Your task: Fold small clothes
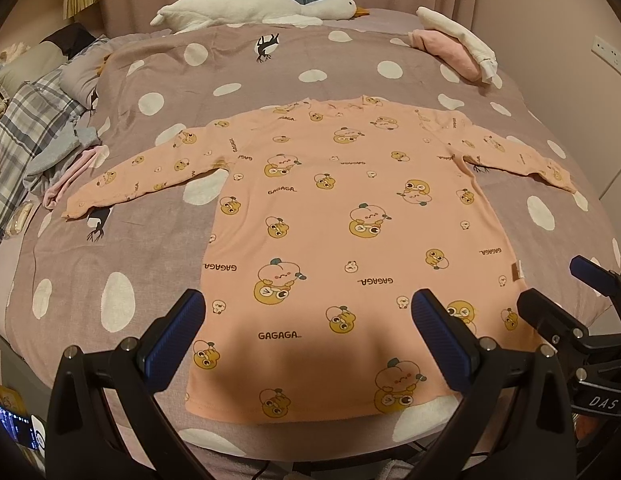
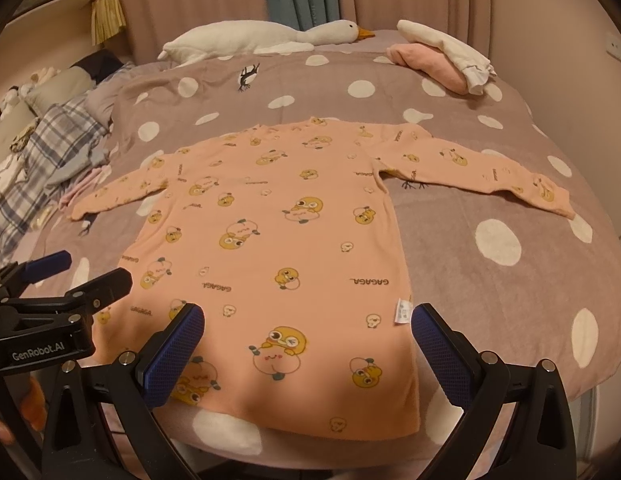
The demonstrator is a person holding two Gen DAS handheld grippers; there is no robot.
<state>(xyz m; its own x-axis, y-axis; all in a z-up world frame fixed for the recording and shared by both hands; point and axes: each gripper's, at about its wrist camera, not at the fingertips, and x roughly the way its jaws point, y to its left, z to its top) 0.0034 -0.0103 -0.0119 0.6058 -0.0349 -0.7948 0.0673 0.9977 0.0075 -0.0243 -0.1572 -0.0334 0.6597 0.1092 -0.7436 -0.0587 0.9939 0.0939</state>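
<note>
The shirt [image 1: 342, 248] lies flat on the bed [image 1: 150, 248], front down by the look of it, sleeves spread toward 9 and 3 o'clock, hem at 6 nearest the tongs: laid out ready for a first fold, I judge. Folded clothes [image 1: 454, 50] sit at 1 o'clock, likely the finished pile. Left tongs [image 1: 308, 328] and right tongs [image 2: 306, 340] both gape wide above the hem, holding and touching nothing.

Bed [image 1: 158, 216] with a mauve, white-spotted cover

A peach long-sleeved shirt [image 1: 334, 232] lies flat, sleeves spread; a plush goose [image 1: 254, 6] and folded pink and white clothes [image 1: 458, 46] rest at the far edge, crumpled clothes [image 1: 42, 140] lie left.
</note>
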